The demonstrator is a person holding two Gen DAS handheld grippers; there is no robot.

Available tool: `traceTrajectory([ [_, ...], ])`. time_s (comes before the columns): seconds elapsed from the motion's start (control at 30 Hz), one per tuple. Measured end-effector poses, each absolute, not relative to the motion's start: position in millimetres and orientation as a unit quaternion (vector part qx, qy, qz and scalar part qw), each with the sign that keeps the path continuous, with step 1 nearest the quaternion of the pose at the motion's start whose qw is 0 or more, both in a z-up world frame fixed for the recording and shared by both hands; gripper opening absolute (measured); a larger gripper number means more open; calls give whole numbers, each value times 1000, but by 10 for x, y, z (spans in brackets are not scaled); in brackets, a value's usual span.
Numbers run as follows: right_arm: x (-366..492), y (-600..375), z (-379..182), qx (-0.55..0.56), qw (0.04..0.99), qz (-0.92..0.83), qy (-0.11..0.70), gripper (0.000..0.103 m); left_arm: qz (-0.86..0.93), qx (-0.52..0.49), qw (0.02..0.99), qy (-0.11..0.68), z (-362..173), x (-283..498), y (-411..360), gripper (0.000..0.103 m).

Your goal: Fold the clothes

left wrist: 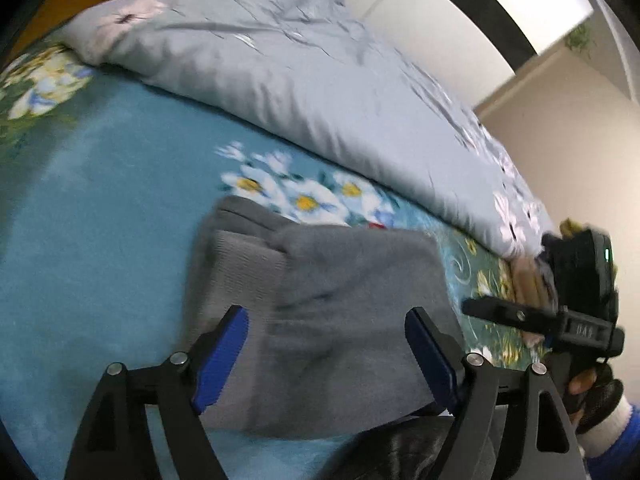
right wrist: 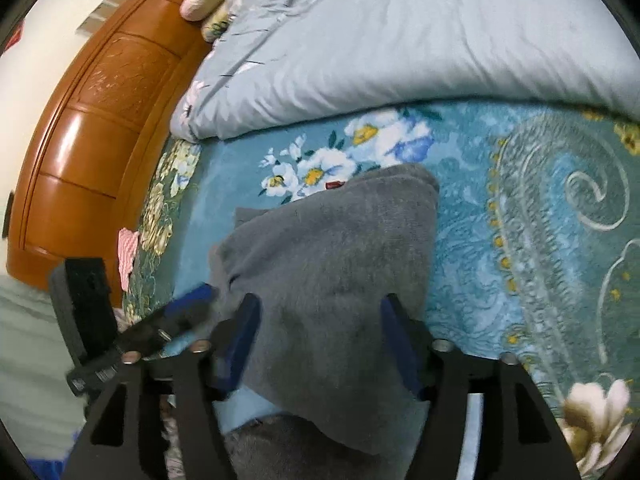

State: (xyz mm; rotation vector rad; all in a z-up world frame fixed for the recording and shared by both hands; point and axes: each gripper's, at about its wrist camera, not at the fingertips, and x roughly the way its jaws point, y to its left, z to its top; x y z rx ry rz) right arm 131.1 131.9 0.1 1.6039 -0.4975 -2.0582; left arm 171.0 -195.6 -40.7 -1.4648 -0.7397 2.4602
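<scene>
The grey knit garment (left wrist: 320,320) lay bunched in a rough rectangle on the teal floral blanket (left wrist: 100,220) of the bed, its ribbed hem toward ten o'clock in the left wrist view. The left tool (left wrist: 326,356) hovered over it with its blue pads spread wide, nothing between them. The right tool (right wrist: 320,344) was likewise released above the same cloth, the pale grey duvet (right wrist: 400,48) heaped at twelve o'clock. Whether this was a finished fold or a heap awaiting one, I could not judge. The risk I saw: the soft, thick knit could slip or bunch — a pinch catching only the top layer would drag the stack askew.
</scene>
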Motion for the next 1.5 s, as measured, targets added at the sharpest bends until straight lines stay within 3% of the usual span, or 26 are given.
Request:
traceTrajectory([
  [0.17,1447,1563,-71,598,224,-748,-181,71,802,-531,36,-272,-664,1832,-2355,84],
  [0.33,1477,1690,-272,615,213,-723,-230,71,774,-537,46,-332,-906,1818,-2493,84],
  [1.13,1142,1355,-784,635,217,-681,-292,70,747,-560,77,-350,-1227,1348,-2386,77],
  [1.3,1149,1351,-730,639,209,-682,-287,56,757,-561,62,-330,-1133,1367,-2315,56],
  [1.5,1156,1314,-611,638,198,-686,-288,47,775,-563,49,-285,-923,1403,-2197,41],
])
